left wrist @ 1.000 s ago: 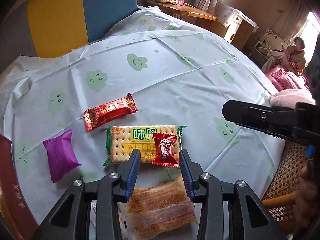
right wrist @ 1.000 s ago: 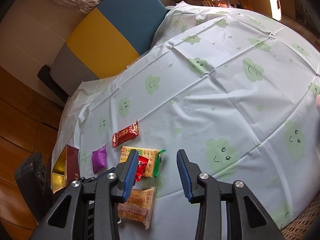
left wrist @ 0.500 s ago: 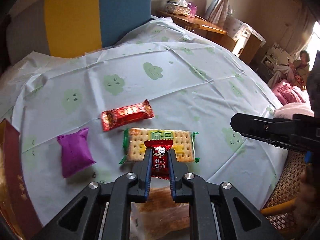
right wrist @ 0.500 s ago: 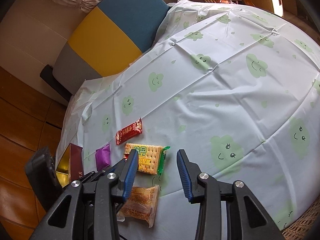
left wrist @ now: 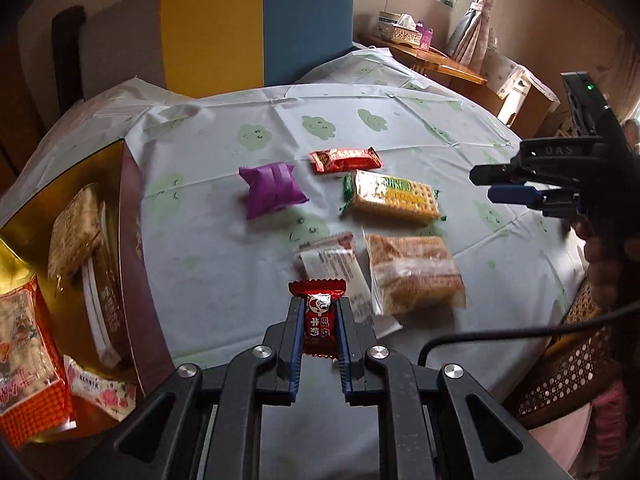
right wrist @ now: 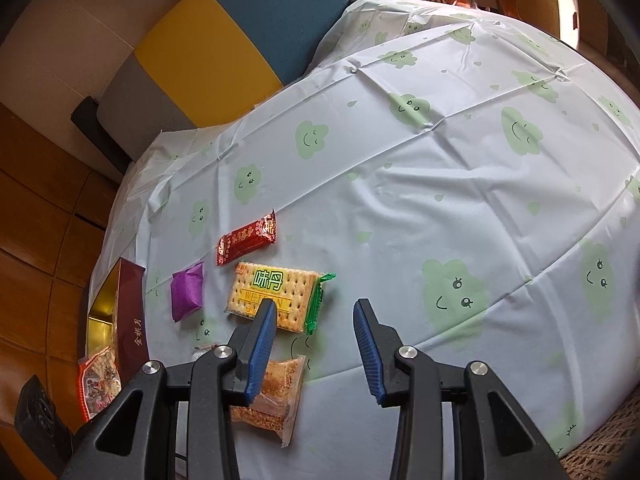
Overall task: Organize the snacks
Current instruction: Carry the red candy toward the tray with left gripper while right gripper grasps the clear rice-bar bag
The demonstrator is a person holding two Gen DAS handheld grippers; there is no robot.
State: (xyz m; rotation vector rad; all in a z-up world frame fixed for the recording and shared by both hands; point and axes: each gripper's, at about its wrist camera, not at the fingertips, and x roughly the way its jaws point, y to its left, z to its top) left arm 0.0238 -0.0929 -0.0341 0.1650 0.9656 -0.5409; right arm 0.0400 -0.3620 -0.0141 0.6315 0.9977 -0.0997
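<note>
Left wrist view: round table under a pale blue plastic cloth printed with green smiling clouds [left wrist: 224, 280], dominant in both views. At its left edge sits an open maroon box with a gold lining [left wrist: 132, 264]; several wrapped snacks already lie inside, so I judge sorting well begun but not half done. Left on the cloth, largest first: clear-wrapped brown crispy cake [left wrist: 414, 274], green-and-yellow cracker packet [left wrist: 390, 198], white flat sachet [left wrist: 336, 268], purple foil pillow pack [left wrist: 274, 190], long red foil bar [left wrist: 346, 159]. Five loose items remain, plus the one in hand. Left gripper [left wrist: 320, 312]: jaws pressed together on a small red wrapped candy with a white face logo [left wrist: 318, 312], candy held clear of the cloth, near the box and not yet over it. Right gripper [right wrist: 316, 340]: blue pads apart, nothing between them, hovering above the cracker packet's end and the crispy cake. Comparison of views: only the left wrist view shows the box contents, the held candy, most of the white sachet, and the right gripper from outside with a hand on it. Only the right wrist view shows the cracker packet's printed face, the gap between the right pads, and the bare far half of the table.
</note>
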